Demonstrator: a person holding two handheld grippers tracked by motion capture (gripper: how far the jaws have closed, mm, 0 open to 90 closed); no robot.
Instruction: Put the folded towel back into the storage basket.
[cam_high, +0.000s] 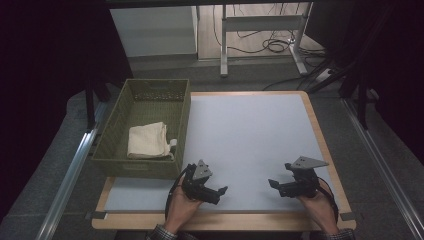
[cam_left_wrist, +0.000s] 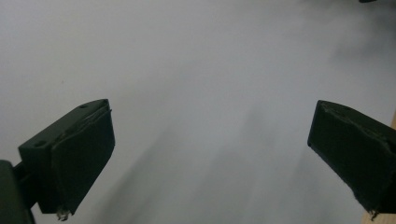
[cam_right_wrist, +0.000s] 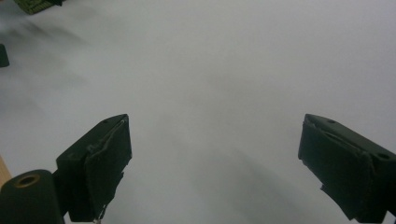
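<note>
A folded cream cloth (cam_high: 147, 141) lies inside an olive green basket (cam_high: 131, 100) at the table's left side. My left gripper (cam_high: 220, 192) rests near the front edge, just right of the basket's near corner, held in a hand; its jaws stand wide apart over the bare white mat (cam_left_wrist: 205, 70) with nothing between them. My right gripper (cam_high: 273, 184) sits at the front right, also held in a hand and pointing left. Its jaws are spread wide over the mat (cam_right_wrist: 224, 60), and they hold nothing.
A white mat (cam_high: 250, 135) covers most of the wooden table, whose edge (cam_high: 325, 150) shows on the right. A desk frame and cables (cam_high: 265, 40) stand on the floor beyond. Metal rails (cam_high: 75, 160) run along both sides.
</note>
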